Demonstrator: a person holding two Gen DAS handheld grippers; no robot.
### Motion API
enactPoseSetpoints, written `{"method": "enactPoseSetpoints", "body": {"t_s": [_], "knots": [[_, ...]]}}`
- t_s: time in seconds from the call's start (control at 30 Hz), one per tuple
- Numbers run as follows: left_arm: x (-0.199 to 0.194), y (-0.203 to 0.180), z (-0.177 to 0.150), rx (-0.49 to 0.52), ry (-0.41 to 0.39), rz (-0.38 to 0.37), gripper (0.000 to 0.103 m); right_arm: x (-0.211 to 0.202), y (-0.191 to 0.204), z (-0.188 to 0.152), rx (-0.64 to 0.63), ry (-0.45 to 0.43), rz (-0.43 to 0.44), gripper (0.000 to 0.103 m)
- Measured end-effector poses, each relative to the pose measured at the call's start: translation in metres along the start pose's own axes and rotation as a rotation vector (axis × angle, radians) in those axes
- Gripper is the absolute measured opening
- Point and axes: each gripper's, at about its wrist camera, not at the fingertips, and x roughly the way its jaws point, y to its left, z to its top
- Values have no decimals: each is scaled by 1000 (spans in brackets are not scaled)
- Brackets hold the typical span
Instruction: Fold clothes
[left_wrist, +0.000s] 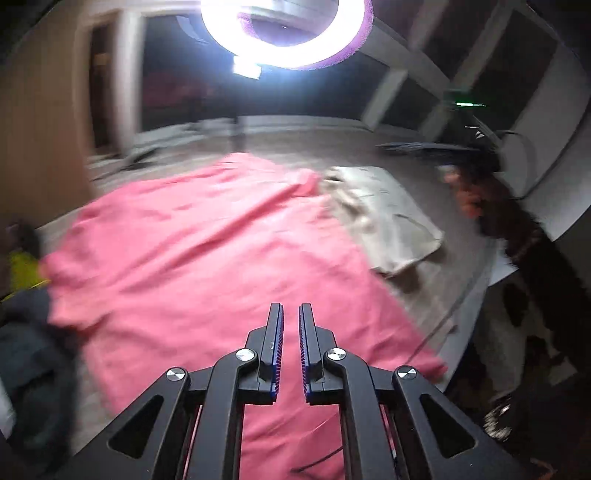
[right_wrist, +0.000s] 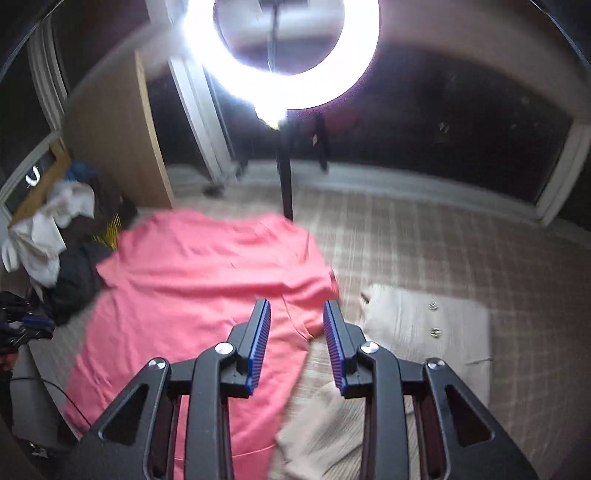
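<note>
Both views are motion-blurred.

Left wrist view: left tool (left_wrist: 291, 314) has jaws standing slightly apart, nothing between them, hovering over the pink garment (left_wrist: 207, 258). Garment lies spread flat on a checked bed cover (left_wrist: 424, 295). A folded beige garment (left_wrist: 399, 221) lies at its right edge, touching it. Only this view shows the dark patterned fabric (left_wrist: 517, 229) at far right and the bed's right edge.

Right wrist view: right tool (right_wrist: 297, 317) has jaws wide apart, empty, above the pink garment's (right_wrist: 192, 288) right edge. Beige garment (right_wrist: 424, 325) sits just beside, w/ two buttons visible. Only this view shows the clothes pile (right_wrist: 62, 251) at left, touching the pink garment, and the lamp stand pole (right_wrist: 284, 177).

Ring light (right_wrist: 284, 48) glares top centre in both; background detail washed out.
</note>
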Motion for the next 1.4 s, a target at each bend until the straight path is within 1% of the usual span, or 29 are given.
{"method": "enactPoseSetpoints", "body": {"t_s": [0.07, 0.17, 0.2, 0.23, 0.27, 0.3, 0.4, 0.47, 0.53, 0.57, 0.63, 0.7, 0.77, 0.8, 0.83, 0.87, 0.9, 0.93, 0.97, 1.0, 1.03, 1.07, 1.13, 1.2, 1.23, 1.27, 1.3, 1.33, 1.4], "knots": [[23, -14, 15, 3, 19, 15, 9, 41, -10, -1, -22, 63, -10, 30], [42, -14, 31, -38, 41, 21, 9, 83, -12, 1, -72, 91, -34, 30], [46, -10, 36, -52, 48, 32, 8, 95, -16, 2, -67, 100, -24, 30], [49, -7, 40, -65, 55, 48, 8, 108, -21, 5, -55, 111, -8, 30], [52, -2, 46, -78, 60, 61, 8, 119, -27, 8, -20, 121, -18, 30], [54, 4, 52, -92, 64, 73, 8, 128, -32, 11, 7, 132, -5, 30], [60, 17, 65, -105, 63, 92, 8, 152, -47, 17, 72, 170, 78, 30], [65, 25, 74, -111, 64, 90, 8, 159, -52, 17, 95, 170, 162, 29], [72, 32, 81, -117, 65, 84, 8, 163, -54, 16, 117, 175, 230, 7], [75, 37, 83, -122, 62, 81, 8, 165, -56, 15, 133, 186, 254, 3], [80, 47, 87, -133, 55, 73, 8, 161, -60, 14, 171, 173, 254, 3], [82, 57, 88, -153, 47, 70, 8, 150, -59, 15, 217, 120, 266, 3], [83, 64, 88, -169, 43, 69, 8, 137, -39, 21, 225, 59, 309, 3], [84, 66, 87, -172, 44, 67, 8, 132, -18, 27, 174, 52, 379, 3], [87, 66, 87, -169, 51, 64, 9, 128, 8, 32, 83, 77, 431, 3], [92, 66, 86, -162, 61, 66, 10, 121, 30, 33, -3, 94, 436, 4], [97, 66, 86, -153, 75, 66, 10, 110, 35, 31, -25, 76, 430, 7], [103, 64, 88, -138, 90, 63, 10, 97, 33, 28, -24, 48, 426, 10], [109, 61, 90, -121, 105, 59, 10, 85, 32, 26, -23, 20, 421, 17], [115, 58, 94, -97, 116, 60, 10, 76, 22, 21, 3, -9, 393, 25], [121, 54, 100, -70, 126, 62, 10, 68, 8, 17, 38, -39, 356, 25], [127, 50, 106, -43, 135, 64, 10, 66, -5, 12, 64, -42, 323, 25], [139, 41, 121, 13, 143, 68, 10, 75, -22, -1, 107, 12, 239, 25], [156, 27, 140, 85, 153, 46, 10, 87, -25, -11, 93, 66, 135, 25], [163, 21, 146, 113, 161, 34, 10, 92, -24, -14, 89, 80, 137, 25], [174, 14, 152, 154, 174, 26, 12, 96, -24, -17, 93, 90, 156, 25], [184, 7, 158, 193, 188, 28, 15, 100, -24, -19, 97, 99, 175, 25], [193, 2, 161, 227, 200, 35, 17, 104, -24, -22, 101, 108, 194, 25], [215, -5, 170, 292, 229, 77, 17, 109, -22, -24, 102, 112, 214, 25]]}}
